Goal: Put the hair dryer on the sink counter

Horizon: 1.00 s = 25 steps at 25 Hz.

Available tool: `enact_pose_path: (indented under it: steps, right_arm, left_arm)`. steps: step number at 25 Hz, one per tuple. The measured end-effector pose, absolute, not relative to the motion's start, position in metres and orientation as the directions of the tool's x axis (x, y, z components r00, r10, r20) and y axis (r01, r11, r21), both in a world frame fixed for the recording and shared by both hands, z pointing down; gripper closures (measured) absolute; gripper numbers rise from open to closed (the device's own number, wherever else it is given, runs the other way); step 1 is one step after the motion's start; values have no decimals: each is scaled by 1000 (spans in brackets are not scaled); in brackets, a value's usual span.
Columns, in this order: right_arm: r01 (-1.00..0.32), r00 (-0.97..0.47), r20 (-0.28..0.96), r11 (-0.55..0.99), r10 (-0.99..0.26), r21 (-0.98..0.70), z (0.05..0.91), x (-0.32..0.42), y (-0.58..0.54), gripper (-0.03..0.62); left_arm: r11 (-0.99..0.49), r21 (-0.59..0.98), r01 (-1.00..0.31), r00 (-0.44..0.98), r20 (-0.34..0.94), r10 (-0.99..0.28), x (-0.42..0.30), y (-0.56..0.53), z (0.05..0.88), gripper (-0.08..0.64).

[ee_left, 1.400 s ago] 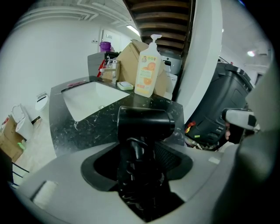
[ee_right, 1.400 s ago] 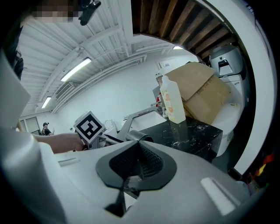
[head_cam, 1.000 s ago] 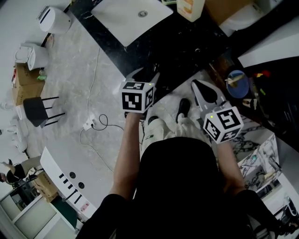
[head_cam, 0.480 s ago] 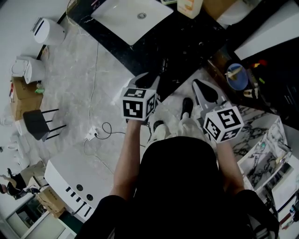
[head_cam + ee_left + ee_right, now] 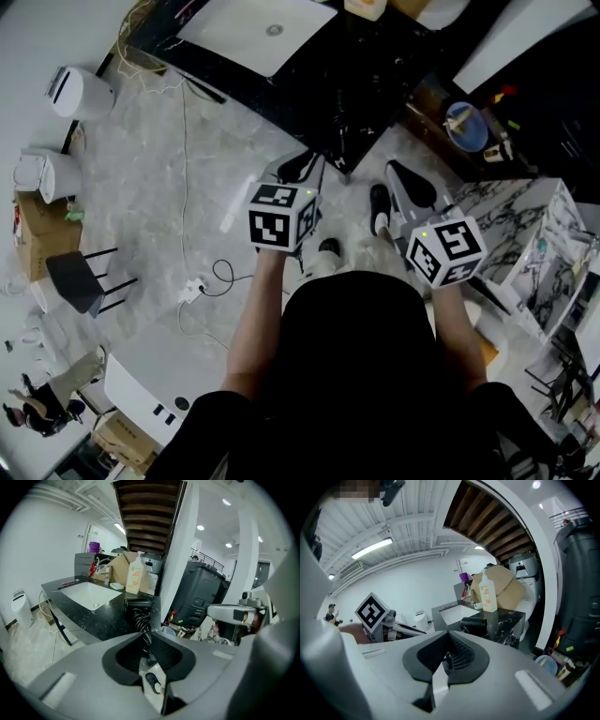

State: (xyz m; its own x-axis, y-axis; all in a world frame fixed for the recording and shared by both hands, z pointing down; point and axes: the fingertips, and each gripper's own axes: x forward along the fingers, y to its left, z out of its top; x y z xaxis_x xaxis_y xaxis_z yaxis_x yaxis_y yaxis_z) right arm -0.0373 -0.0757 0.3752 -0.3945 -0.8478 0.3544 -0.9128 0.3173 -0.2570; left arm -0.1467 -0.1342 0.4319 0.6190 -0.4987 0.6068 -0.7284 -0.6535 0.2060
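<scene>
The black hair dryer [image 5: 137,604] lies on the dark sink counter [image 5: 101,620] near its front corner, its coiled cord [image 5: 142,625] hanging over the edge. It also shows in the right gripper view as the hair dryer [image 5: 474,624], beside the white basin [image 5: 453,614]. My left gripper [image 5: 149,657] is back from the counter; its jaws are closing with nothing between them and a narrow gap left. My right gripper [image 5: 448,657] has its jaws together and empty. In the head view the left gripper [image 5: 302,169] and right gripper [image 5: 412,184] are held over the floor, short of the counter [image 5: 375,89].
A white bottle [image 5: 134,579] and a cardboard box [image 5: 120,570] stand at the counter's back. The basin [image 5: 258,28] lies at the left. A blue bowl [image 5: 464,124] sits right of the counter, a power strip [image 5: 194,286] with its cable lies on the floor, and a marble-patterned box [image 5: 539,253] stands at right.
The counter has slid up and away in the head view as the person steps back. Both grippers stay in front of the body.
</scene>
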Motion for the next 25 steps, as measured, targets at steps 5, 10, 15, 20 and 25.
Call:
enact_pose_path:
  steps: [5,10,15,20,25]
  right_arm:
    - [-939,-316,345,239,-884,-248,371,-53,-40,583]
    - [-956,-260,331,194,-907,-221,359,-61,-14,583]
    - [-968,-218,330,159,-918,-196,352,-66,5,583]
    - [-977,-175,314,124,-933,-175,344,-65,20,584]
    - [-980,-159,306,111,-939,-168,338,-58,31,584]
  left_arm:
    - [-714,216,-666,670,595,-444,-161,-99,430,520]
    - [-745,264,-613,730,550,-406,-165,-73,415,540]
    - [-772,271,-576,767,505,-395,-167,-60,395,557]
    - [-790,257,-556,785,473,-399,-169,-48,381,561]
    - [-798,256,-546,798,448,-403,-164,-38,370,561]
